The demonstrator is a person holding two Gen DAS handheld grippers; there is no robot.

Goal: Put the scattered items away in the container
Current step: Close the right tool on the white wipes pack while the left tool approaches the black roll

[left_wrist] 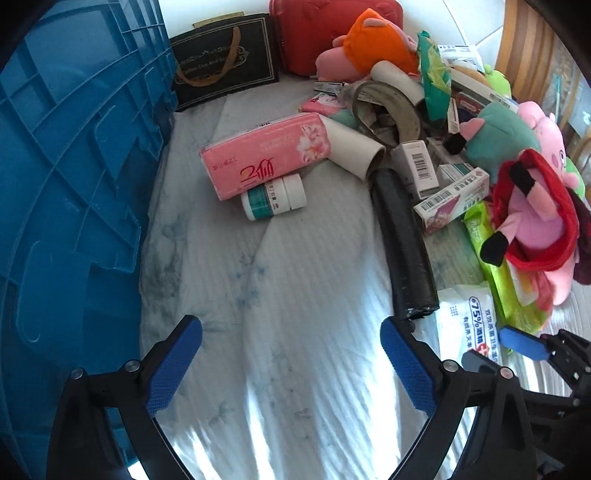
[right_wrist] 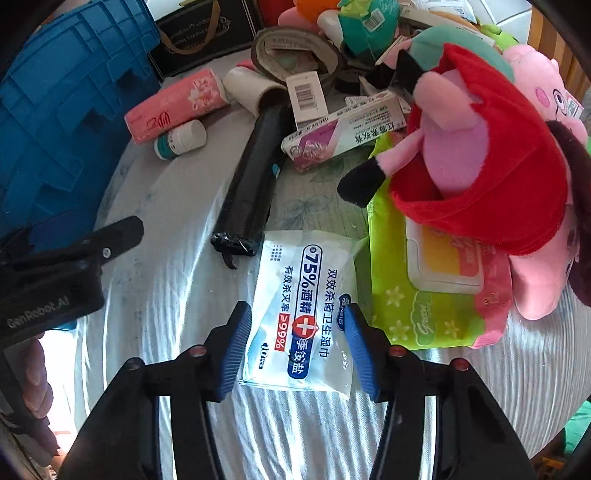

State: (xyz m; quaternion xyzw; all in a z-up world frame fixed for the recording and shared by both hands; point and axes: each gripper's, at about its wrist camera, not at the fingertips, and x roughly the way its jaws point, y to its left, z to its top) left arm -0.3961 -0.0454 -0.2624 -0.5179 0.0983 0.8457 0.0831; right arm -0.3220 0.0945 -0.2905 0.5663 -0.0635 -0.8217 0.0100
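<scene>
Along the left edge of a white, faintly striped bed sheet (left_wrist: 280,295) a large blue ribbed plastic crate (left_wrist: 74,184) is stood, its wall touching the fabric. Beside its far end a black gift bag with tan handles (left_wrist: 225,59) is propped, and a red hard case (left_wrist: 332,33) is seen next to that. Near the middle of the sheet a pink soft tissue pack (left_wrist: 266,151) is laid, with a small white pill bottle with a green label (left_wrist: 273,197) touching its near side. A long black cylindrical roll (left_wrist: 402,243) is stretched from a white cardboard tube (left_wrist: 351,151) towards the near edge. Towards the right edge a jumble is heaped: a white-and-purple medicine carton (left_wrist: 450,201), a ring of brown tape (left_wrist: 391,107), a pink plush pig in a red dress (right_wrist: 491,155) and a lime-green wet wipe pack (right_wrist: 417,302) under it.

The left gripper (left_wrist: 291,369) is held over bare sheet, its blue-padded jaws spread wide with nothing between them. The right gripper (right_wrist: 295,354) is lowered around a flat white alcohol wipe sachet with blue print (right_wrist: 303,302); its jaws are set at a medium width on either side of the sachet, and whether the pads are touching it cannot be told.
</scene>
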